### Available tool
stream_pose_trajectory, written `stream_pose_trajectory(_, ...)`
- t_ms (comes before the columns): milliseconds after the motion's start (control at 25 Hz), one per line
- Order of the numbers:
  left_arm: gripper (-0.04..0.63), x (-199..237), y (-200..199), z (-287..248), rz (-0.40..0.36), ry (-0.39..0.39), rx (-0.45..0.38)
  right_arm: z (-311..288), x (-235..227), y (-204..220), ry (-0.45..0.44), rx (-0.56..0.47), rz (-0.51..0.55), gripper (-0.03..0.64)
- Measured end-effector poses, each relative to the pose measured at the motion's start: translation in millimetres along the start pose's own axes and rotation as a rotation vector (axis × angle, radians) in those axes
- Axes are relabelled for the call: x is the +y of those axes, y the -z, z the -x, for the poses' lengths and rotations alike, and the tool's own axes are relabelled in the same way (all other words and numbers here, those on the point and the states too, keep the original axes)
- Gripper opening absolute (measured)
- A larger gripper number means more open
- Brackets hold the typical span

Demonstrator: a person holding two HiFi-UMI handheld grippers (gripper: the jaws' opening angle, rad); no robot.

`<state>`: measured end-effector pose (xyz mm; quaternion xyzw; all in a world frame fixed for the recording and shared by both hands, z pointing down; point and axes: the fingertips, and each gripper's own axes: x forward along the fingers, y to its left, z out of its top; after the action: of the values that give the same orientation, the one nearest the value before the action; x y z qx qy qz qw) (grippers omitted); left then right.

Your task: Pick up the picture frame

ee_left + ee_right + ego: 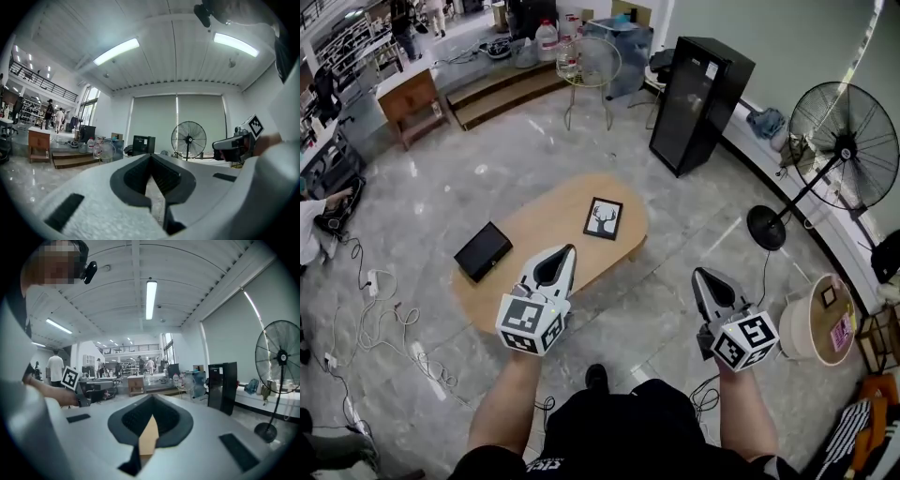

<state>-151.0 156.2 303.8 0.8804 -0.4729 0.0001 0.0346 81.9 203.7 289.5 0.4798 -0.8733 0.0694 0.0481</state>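
Nearest the head camera was the person's dark shirt [619, 427], with a gripper held out in front of each hand. Left gripper [568, 251] hung over the near edge of the oval wooden table [548, 220], jaws pressed together to a point, nothing between them. Right gripper [699, 275] hung over the marble floor [675, 309] to the right of the table, clear of it. Its own view showed its jaws also meeting at the tips, empty, with only a sliver of the wood seen through the gap behind them. Neither gripper touched anything. Towards the table's far right end lay the picture frame [603, 218], flat, black-edged, with a deer silhouette on white, well apart from a flat black case [483, 251] at the left end. I judged the step in hand to be the reach. To do it well, I thought the chosen jaws should open before arriving and come in low at one edge of the frame. One jaw could then slip under that edge, since a flat frame offers little to pinch. On smooth wood it could slide away, so the other gripper might brace the opposite edge.
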Motion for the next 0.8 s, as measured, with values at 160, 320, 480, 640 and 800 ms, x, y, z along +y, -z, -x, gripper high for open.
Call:
stream_pose_trajectory(160, 0.006, 11.1, -6.3, -15.8, -0.011, 0.011, -0.005, -20.7, -7.3, -8.9, 0.0, -0.005, -0.001, 0.006)
stream_pose_trajectory(320, 0.01, 22.6, -7.6, -35.2, -0.027, -0.006, 0.008, -41.1, -20.5, -13.7, -0.004, -0.018, -0.007, 0.006)
stream_pose_trajectory(480, 0.011, 29.9, -6.9, -67.3, -0.023, -0.019, 0.044, -65.7, -49.1, -15.9, -0.011, -0.028, -0.044, 0.006)
stream_pose_trajectory(640, 0.008, 45.7, -4.7, -103.8, -0.009, -0.045, 0.07, -97.6, -77.8, -16.4, -0.039, -0.034, -0.076, 0.006)
stream_pose_trajectory(800, 0.008, 55.9, 7.8, -152.2, -0.022, -0.054, 0.101, -132.1, -118.9, -6.2, -0.069, -0.032, -0.107, 0.006)
